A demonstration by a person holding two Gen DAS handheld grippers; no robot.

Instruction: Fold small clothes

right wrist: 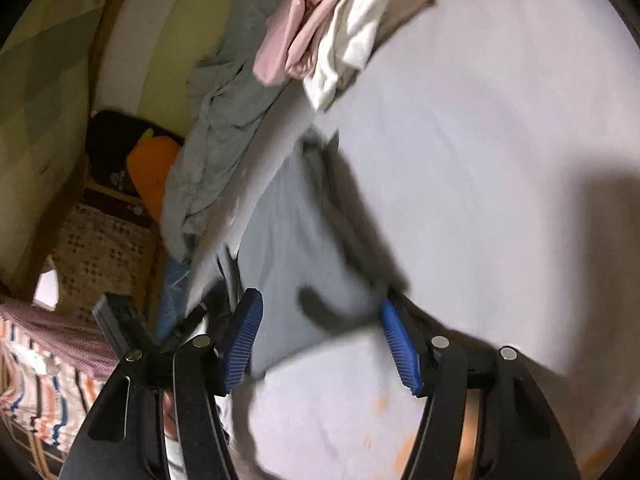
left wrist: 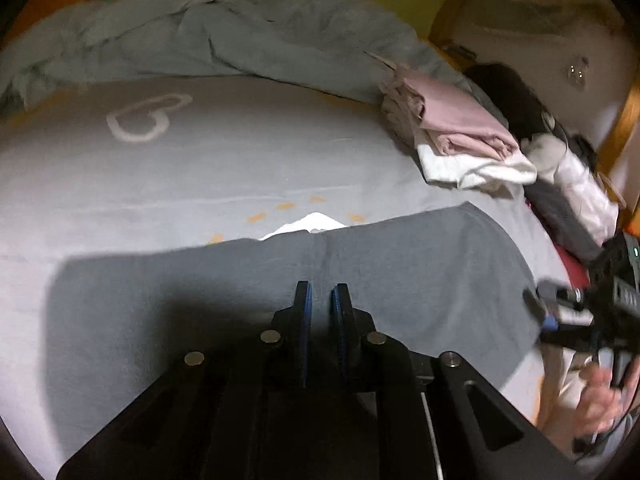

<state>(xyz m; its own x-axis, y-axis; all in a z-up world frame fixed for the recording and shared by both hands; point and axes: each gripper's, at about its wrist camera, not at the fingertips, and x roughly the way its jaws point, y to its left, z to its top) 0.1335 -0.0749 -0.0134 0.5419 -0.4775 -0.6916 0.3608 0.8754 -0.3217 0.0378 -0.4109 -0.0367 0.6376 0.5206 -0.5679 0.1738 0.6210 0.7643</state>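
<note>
A dark grey garment (left wrist: 180,300) lies spread flat on the bed sheet (left wrist: 200,168), with a white scrap (left wrist: 312,222) peeking out from under its far edge. My left gripper (left wrist: 322,300) hovers over its middle, where a crease runs up to the tips. Its jaws are almost together and no cloth is clearly pinched. In the right wrist view the same garment (right wrist: 288,240) lies beneath my right gripper (right wrist: 322,340), which is open with its blue pads (right wrist: 244,332) wide apart over the cloth. That right gripper (left wrist: 560,312) also shows at the garment's right edge, held by a hand (left wrist: 600,396).
A folded stack of pink and white clothes (left wrist: 460,136) (right wrist: 328,28) sits at the sheet's far right. A rumpled blue-grey blanket (left wrist: 200,40) (right wrist: 216,140) lies along the back. More loose clothes (left wrist: 568,184) are piled by the bed's right edge. The sheet bears a white heart print (left wrist: 148,120).
</note>
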